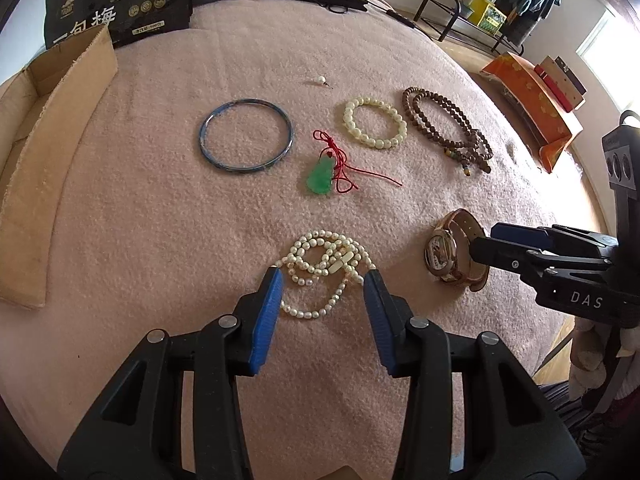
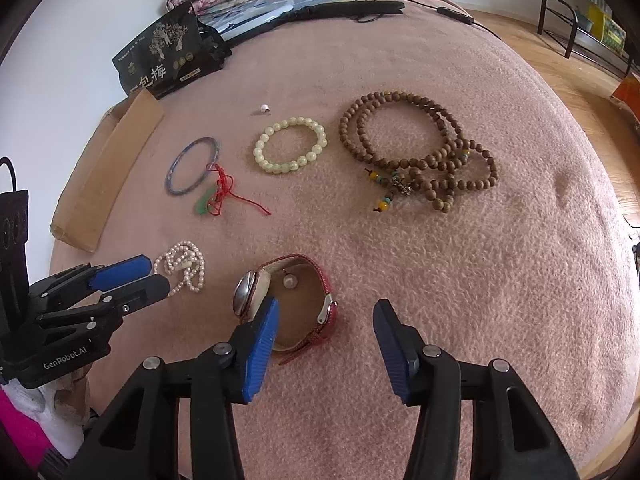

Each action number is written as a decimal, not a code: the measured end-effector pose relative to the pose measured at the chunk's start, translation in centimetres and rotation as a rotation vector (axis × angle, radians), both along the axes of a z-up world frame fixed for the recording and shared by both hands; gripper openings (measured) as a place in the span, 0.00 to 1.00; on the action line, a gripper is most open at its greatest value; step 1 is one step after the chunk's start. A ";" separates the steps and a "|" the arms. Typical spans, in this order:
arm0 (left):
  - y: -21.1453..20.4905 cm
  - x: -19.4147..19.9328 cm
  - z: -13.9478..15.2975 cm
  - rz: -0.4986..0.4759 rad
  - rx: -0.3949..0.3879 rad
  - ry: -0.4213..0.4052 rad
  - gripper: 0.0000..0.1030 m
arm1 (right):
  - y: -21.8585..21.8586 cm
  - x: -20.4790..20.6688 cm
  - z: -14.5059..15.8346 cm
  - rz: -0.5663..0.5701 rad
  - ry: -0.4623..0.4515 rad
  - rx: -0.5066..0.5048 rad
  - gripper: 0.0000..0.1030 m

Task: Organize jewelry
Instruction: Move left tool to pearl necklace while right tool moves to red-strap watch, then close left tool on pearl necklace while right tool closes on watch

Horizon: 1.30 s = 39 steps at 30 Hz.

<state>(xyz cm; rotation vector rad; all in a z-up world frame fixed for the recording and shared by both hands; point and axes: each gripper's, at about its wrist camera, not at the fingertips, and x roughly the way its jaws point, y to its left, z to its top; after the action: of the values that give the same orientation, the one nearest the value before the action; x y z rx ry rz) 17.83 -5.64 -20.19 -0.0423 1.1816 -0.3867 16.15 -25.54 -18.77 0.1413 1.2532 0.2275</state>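
Here the left gripper (image 1: 323, 276) stands spread around the pearl necklace (image 1: 324, 264) on the pink blanket (image 1: 160, 220), pads not pressing; pinching one strand could drag it into a tangle. The right gripper (image 2: 326, 320), also spread, straddles the watch (image 2: 288, 304), which might tip.
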 end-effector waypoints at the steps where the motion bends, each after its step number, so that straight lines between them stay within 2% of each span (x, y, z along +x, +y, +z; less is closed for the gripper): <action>1: -0.1 0.2 -0.3 -0.002 0.007 0.002 0.42 | 0.2 0.2 -0.1 0.000 0.004 -0.004 0.49; 6: -0.4 0.7 -1.2 -0.001 0.003 0.022 0.40 | 0.4 0.8 -0.8 -0.009 0.025 -0.014 0.45; 10: -0.8 0.8 -1.4 -0.005 0.006 0.015 0.39 | 0.2 0.9 -1.5 -0.018 0.046 -0.019 0.37; 13: -1.1 0.8 -1.5 -0.005 0.019 0.009 0.29 | 0.2 0.9 -1.6 -0.014 0.044 -0.031 0.31; 15: -1.1 0.8 -1.5 -0.009 0.024 0.006 0.16 | 0.1 0.9 -1.6 -0.016 0.044 -0.028 0.28; 18: -1.1 0.7 -1.4 -0.015 0.010 0.014 0.07 | -0.2 0.8 -1.7 -0.022 0.048 -0.002 0.19; 21: -1.2 0.5 -1.3 -0.020 0.011 0.005 0.06 | -0.2 0.6 -1.7 -0.016 0.046 0.010 0.12; 27: -0.5 0.4 -0.4 0.000 -0.022 -0.005 0.05 | -0.4 0.4 -1.1 -0.019 0.026 0.012 0.10; 39: 2.0 0.9 4.7 0.076 -0.112 -0.097 0.05 | -0.8 0.7 2.9 -0.024 -0.087 0.046 0.09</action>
<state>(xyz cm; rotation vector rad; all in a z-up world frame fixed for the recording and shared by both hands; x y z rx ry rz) 18.70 -3.63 -15.45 -0.1637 1.0584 -0.3831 16.84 -26.38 -15.87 0.1843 1.1600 0.2393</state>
